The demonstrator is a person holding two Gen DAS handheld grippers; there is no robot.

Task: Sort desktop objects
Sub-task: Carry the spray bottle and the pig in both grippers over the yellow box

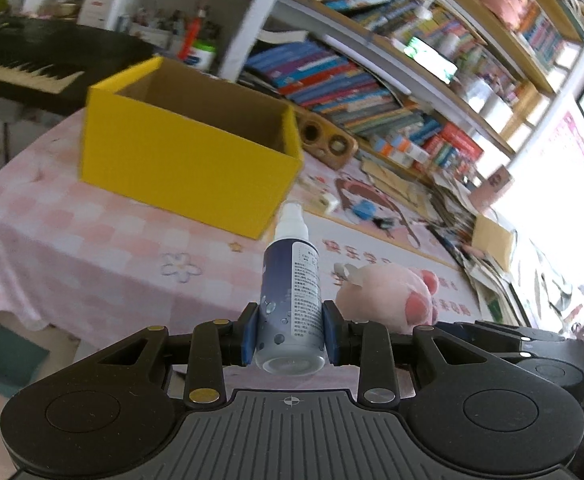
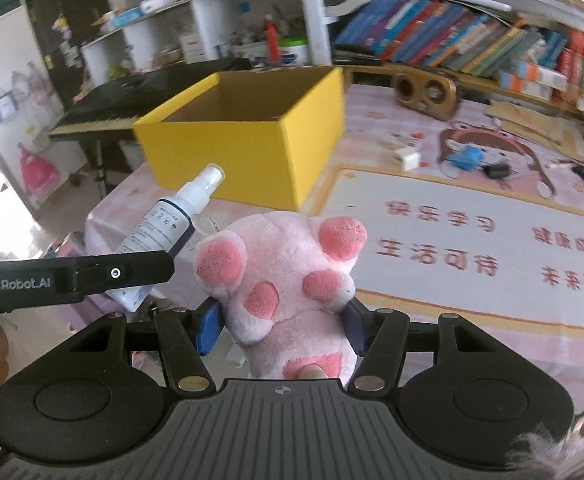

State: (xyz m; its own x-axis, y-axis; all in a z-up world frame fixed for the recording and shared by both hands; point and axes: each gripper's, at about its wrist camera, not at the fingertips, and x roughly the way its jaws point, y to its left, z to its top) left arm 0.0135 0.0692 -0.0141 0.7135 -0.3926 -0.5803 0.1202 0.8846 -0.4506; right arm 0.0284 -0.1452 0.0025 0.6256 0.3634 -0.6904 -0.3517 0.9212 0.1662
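Note:
My left gripper [image 1: 290,330] is shut on a blue and white spray bottle [image 1: 290,300], held above the table with its nozzle pointing toward the open yellow box [image 1: 188,160]. My right gripper [image 2: 282,326] is shut on a pink plush paw toy [image 2: 284,276], lifted above the table. In the right wrist view the spray bottle [image 2: 164,232] and the left gripper's black finger [image 2: 72,276] are at the left, just in front of the yellow box [image 2: 252,148]. The plush toy [image 1: 388,296] also shows to the right of the bottle in the left wrist view. The box looks empty inside.
The table has a pink checked cloth [image 1: 92,248] and a cartoon mat [image 2: 472,240]. A wooden speaker [image 2: 426,94], a small white item [image 2: 406,158], a blue item [image 2: 468,158] and a black clip [image 2: 496,170] lie behind. Bookshelves [image 1: 352,80] and a keyboard piano [image 2: 132,100] stand beyond the table.

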